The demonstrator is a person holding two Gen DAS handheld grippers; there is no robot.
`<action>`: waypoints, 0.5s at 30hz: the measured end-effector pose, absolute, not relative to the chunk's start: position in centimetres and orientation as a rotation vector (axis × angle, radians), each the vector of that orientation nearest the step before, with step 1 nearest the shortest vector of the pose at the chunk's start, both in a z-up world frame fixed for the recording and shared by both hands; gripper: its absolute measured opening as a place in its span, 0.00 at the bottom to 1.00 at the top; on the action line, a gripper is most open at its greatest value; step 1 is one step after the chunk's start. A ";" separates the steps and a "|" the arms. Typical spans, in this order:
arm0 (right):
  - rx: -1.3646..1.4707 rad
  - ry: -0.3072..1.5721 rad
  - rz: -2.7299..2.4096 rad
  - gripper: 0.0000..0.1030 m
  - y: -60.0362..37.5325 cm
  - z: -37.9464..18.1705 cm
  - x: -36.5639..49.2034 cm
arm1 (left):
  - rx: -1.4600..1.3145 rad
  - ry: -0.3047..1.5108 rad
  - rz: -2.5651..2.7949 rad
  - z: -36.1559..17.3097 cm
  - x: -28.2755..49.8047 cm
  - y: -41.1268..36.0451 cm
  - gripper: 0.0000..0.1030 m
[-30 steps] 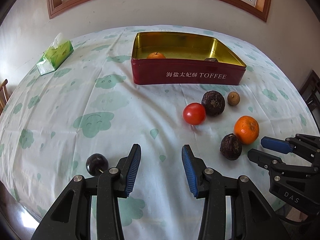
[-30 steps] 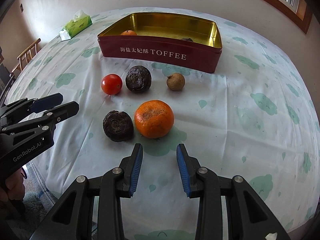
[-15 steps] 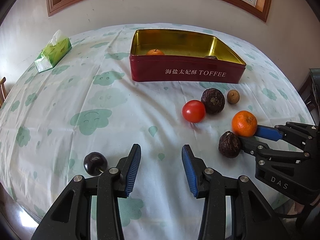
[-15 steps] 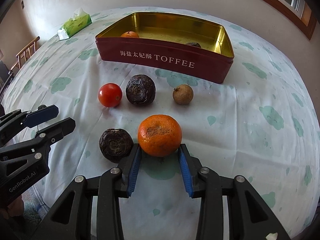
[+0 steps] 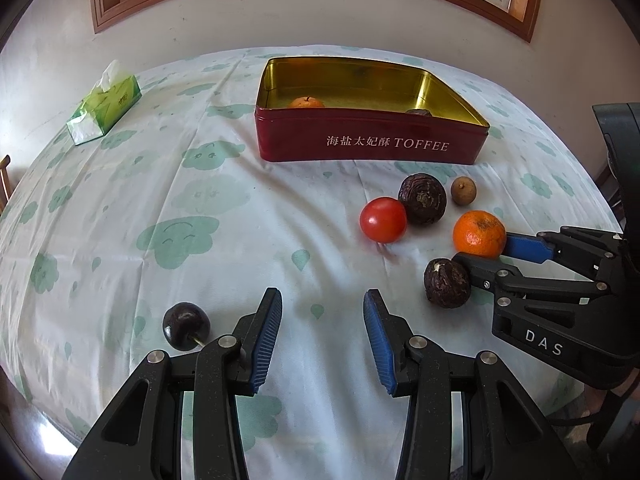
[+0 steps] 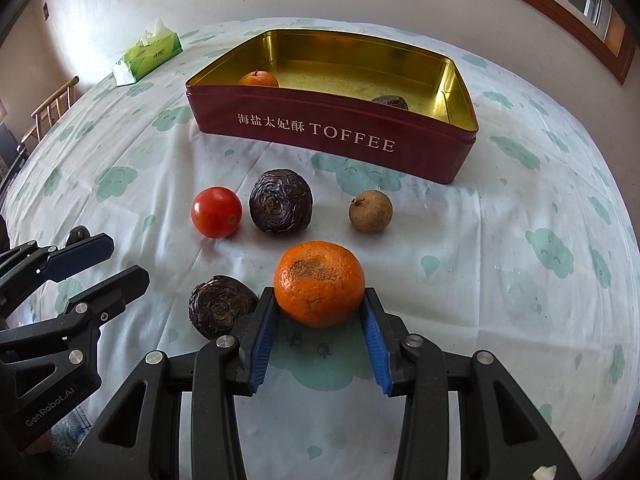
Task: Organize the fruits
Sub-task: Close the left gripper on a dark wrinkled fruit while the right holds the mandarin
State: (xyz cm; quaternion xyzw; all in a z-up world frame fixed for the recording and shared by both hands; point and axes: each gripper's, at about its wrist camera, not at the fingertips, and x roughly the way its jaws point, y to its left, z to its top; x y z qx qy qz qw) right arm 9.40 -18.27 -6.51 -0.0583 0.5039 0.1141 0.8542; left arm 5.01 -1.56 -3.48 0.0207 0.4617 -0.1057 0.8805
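A red toffee tin (image 6: 404,156) (image 5: 296,140) stands open at the back, with a small orange (image 6: 258,79) and a dark fruit (image 6: 390,102) inside. On the cloth lie a tomato (image 6: 216,212), a dark wrinkled fruit (image 6: 281,201), a brown longan (image 6: 370,212), another dark fruit (image 6: 218,306) and an orange (image 6: 319,283) (image 5: 479,234). My right gripper (image 6: 319,300) (image 5: 480,250) has its fingertips on both sides of the orange, which rests on the table. My left gripper (image 5: 322,304) is open and empty, with a dark cherry (image 5: 186,325) just to its left.
A green tissue pack (image 5: 105,104) (image 6: 147,54) lies at the back left. A wooden chair (image 6: 50,110) stands beyond the table's left edge. The wall and window frame run behind the table.
My right gripper has moved forward until its fingers enclose the orange. My left gripper has stayed open and almost still.
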 end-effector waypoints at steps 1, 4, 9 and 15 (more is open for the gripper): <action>-0.124 1.058 0.239 0.37 -18.3 -6.5 9.4 | 0.043 0.962 -0.221 -3.5 5.0 -1.6 0.43; -0.126 1.054 0.239 0.37 -18.3 -6.5 9.3 | 0.042 0.961 -0.224 -3.5 4.9 -1.6 0.43; -0.113 1.053 0.220 0.36 -19.0 -6.5 9.1 | 0.044 0.964 -0.238 -3.5 4.8 -2.1 0.43; -0.077 1.059 0.163 0.36 -21.4 -6.5 8.6 | 0.051 0.976 -0.272 -3.7 4.4 -3.4 0.43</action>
